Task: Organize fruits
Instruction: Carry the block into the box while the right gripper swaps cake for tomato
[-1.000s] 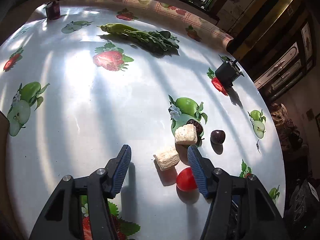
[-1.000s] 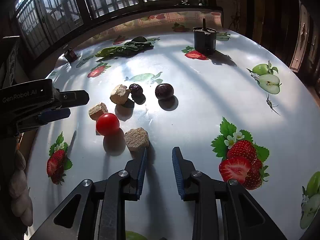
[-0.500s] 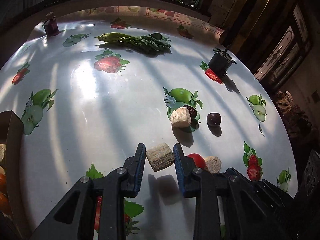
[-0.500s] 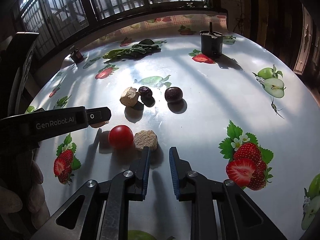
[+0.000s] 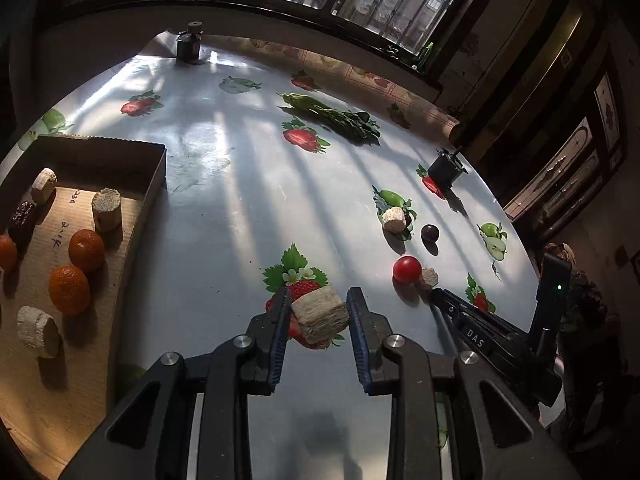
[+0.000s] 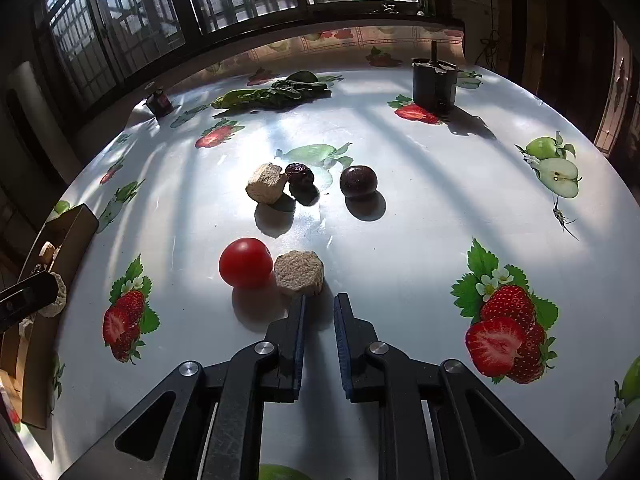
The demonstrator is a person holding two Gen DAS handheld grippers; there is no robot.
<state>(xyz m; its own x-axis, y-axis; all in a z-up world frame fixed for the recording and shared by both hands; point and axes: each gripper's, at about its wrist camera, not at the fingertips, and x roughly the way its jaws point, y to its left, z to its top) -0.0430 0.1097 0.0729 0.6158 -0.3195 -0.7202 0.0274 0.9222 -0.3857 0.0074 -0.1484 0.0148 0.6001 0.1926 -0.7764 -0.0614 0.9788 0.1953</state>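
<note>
The left gripper [image 5: 319, 317] is clamped on a pale fibrous cylindrical chunk [image 5: 319, 314], held above the glossy fruit-print counter [image 5: 240, 208]. At its 9 o'clock sits an open cardboard box [image 5: 150, 184] with oranges [image 5: 69, 289]. The right gripper [image 6: 319, 320], fingers nearly together and holding nothing, points at a beige hexagonal chunk [image 6: 299, 272] touching a red tomato [image 6: 245, 262].

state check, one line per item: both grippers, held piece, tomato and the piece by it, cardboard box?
left gripper: shut on beige chunk
beige chunk: held off the table, tilted
right gripper: narrowly open, holding nothing
tomato: on the table, touching beige disc
beige disc: flat on the table
cardboard box: open, partly filled
</note>
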